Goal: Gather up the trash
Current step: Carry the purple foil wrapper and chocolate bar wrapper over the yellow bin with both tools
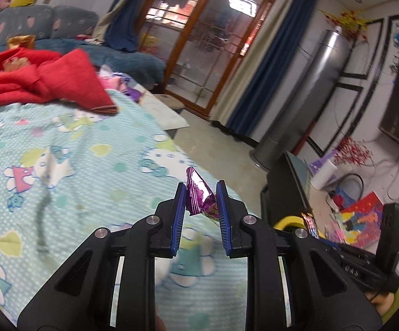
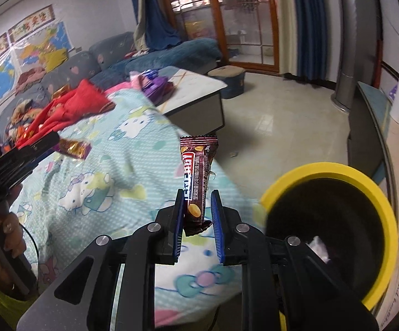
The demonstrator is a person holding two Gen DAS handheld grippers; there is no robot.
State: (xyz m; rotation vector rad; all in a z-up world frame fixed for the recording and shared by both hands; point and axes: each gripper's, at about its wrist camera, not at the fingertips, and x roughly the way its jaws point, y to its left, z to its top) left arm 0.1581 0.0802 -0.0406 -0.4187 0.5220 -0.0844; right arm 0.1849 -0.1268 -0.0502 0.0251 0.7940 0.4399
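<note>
My left gripper (image 1: 200, 197) is shut on a crumpled purple foil wrapper (image 1: 198, 193) and holds it above the Hello Kitty sheet near the bed's right edge. My right gripper (image 2: 198, 202) is shut on a brown chocolate bar wrapper (image 2: 198, 176) that stands upright between the pads. The bin with the yellow rim (image 2: 384, 237) is just right of the right gripper, with white trash inside. A sliver of the yellow rim (image 1: 287, 222) shows in the left wrist view. Another brown and gold wrapper (image 2: 74, 147) lies on the sheet to the left.
The bed with the light blue sheet (image 2: 111, 165) holds a red blanket (image 1: 47, 82). A white low table (image 2: 196, 93) with purple packets stands beyond it. A silver tower fan (image 1: 304, 96), a dark TV stand (image 2: 364, 127) and a blue sofa (image 2: 171, 52) ring the tiled floor.
</note>
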